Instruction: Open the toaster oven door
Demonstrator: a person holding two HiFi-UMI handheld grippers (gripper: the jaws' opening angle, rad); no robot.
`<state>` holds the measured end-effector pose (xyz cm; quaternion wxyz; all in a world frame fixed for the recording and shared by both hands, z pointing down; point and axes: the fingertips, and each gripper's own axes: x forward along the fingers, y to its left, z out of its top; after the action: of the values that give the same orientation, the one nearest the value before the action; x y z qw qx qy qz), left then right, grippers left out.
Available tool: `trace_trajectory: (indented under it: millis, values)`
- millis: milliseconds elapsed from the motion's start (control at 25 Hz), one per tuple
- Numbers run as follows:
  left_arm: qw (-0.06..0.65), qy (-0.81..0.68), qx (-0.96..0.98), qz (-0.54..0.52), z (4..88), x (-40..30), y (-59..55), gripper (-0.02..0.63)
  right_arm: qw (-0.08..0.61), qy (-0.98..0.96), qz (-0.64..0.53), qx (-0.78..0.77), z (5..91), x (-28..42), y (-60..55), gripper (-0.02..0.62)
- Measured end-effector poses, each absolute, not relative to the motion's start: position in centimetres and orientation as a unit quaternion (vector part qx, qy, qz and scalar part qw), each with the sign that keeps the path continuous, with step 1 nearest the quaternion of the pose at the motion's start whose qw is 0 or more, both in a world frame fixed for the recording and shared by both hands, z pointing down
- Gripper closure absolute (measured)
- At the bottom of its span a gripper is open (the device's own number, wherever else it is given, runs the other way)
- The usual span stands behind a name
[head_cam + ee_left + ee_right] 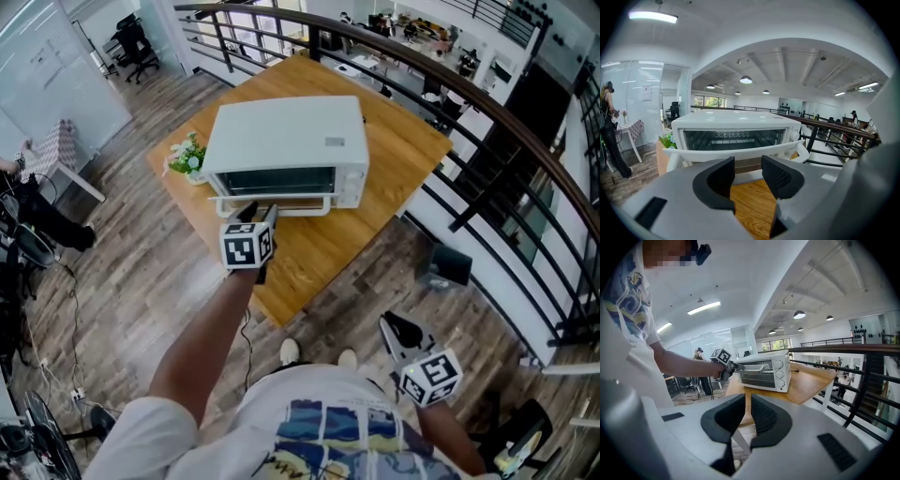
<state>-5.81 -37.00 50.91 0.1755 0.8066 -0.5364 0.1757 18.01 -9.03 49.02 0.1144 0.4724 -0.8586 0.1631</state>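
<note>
- The toaster oven (281, 136) sits in the upper middle of the head view on a wooden bench (403, 159). Its glass door (272, 180) faces the bottom of the frame and is closed.
- A white bar handle (272, 201) runs across the front of the door, standing out from it on two short arms.
- The left hand-held gripper (265, 212) is stretched out at the middle of that bar. In the left gripper view its jaws are well apart just short of the handle (740, 151), with only bench wood showing in the gap of the hand-held gripper (747, 168).
- The right hand-held gripper (398, 330) hangs in the lower right of the head view, over the floor (141, 281) and well apart from the bench. Its own view shows the jaws only a narrow slit apart with nothing in them (746, 411).
- A bunch of flowers (187, 155) stands just beside the oven's left end, clear of the handle.
- Three knobs (778, 372) line the oven's front panel in the right gripper view.
- A dark railing (487, 112) curves round the bench at upper right.
- A person (609, 126) stands at the left edge of the left gripper view.
</note>
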Motion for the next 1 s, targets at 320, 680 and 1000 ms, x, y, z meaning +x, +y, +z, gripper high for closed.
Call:
trace_trajectory:
  millis: [320, 680, 1000]
  values:
    - [0.175, -0.536, 0.808, 0.174, 51.8, -5.6, -36.1, 0.433, 0.12, -0.859, 0.164, 0.47, 49.2, 17.6, -9.0, 0.557]
    - [0.177, -0.533, 0.808, 0.178, 53.0, -5.6, -34.5, 0.433, 0.122, -0.859, 0.165, 0.468, 49.4, 17.5, -9.2, 0.557]
    - [0.179, -0.534, 0.807, 0.178, 54.0, -5.8, -32.9, 0.433, 0.124, -0.861, 0.164, 0.465, 49.3, 17.2, -9.4, 0.557]
